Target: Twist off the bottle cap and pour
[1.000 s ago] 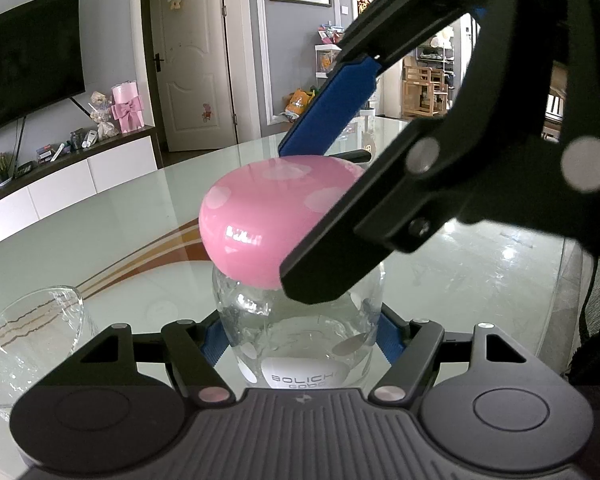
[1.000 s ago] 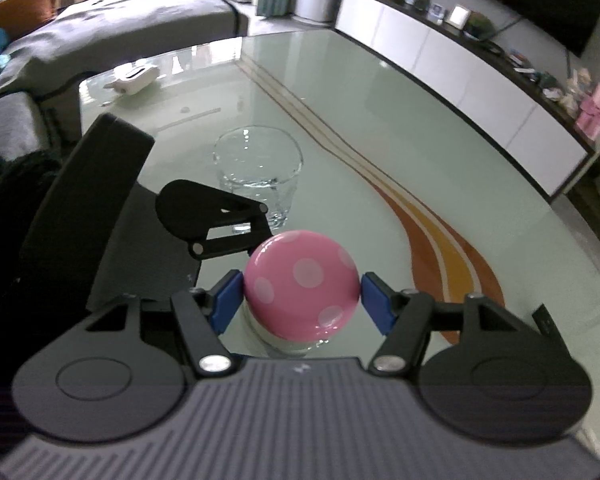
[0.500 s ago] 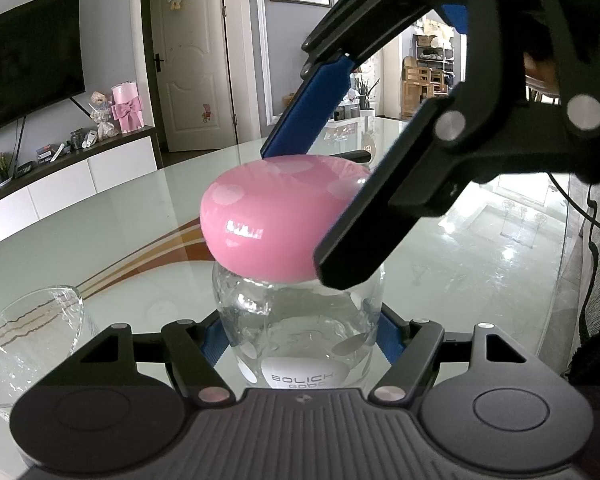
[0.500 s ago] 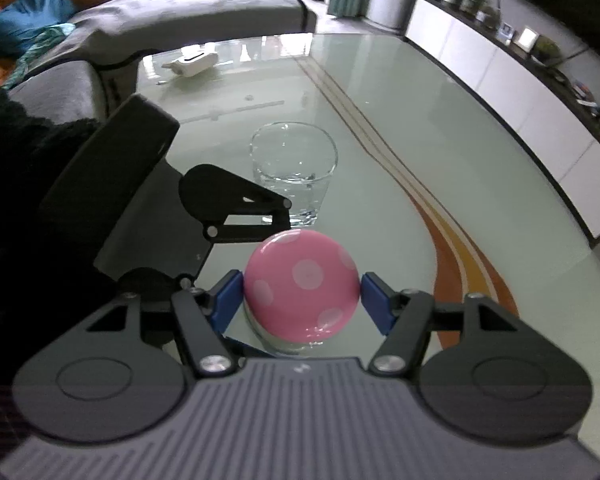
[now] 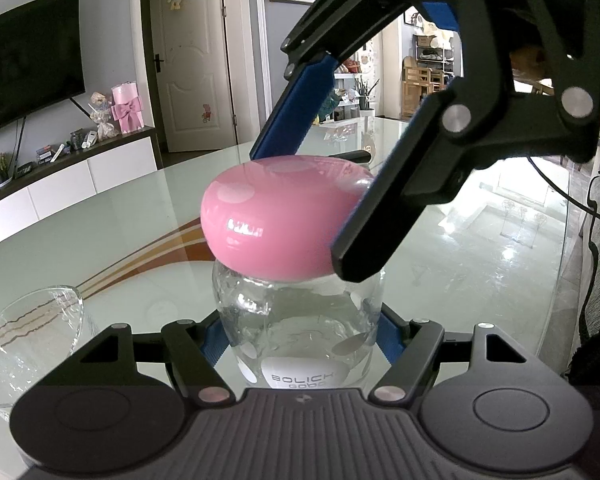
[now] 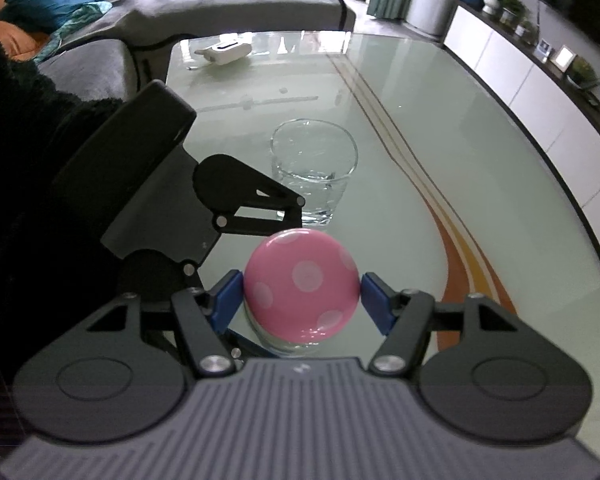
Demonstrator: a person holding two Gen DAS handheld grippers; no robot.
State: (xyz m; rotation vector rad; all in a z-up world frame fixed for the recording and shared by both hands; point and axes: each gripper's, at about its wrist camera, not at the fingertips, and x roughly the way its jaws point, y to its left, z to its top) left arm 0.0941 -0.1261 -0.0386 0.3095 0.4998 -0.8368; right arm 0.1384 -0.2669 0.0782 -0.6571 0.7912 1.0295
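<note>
— So, starting at the left of the left wrist view, what stands there?

— An empty glass (image 5: 28,344) on the glass table (image 5: 100,232), just beside the bottle (image 5: 296,320).

— And the bottle?

— Upright on the table, clear, with the left gripper (image 5: 300,336) closed around its body, blue pads against both sides.

— The cap?

— A pink dotted cap (image 5: 284,216) sits on the bottle's neck. The right gripper (image 6: 300,300) reaches down from above and clamps it by its two sides.

— Farther right?

— Only bare tabletop, then a dark sleeve (image 5: 596,360) at the edge.
</note>
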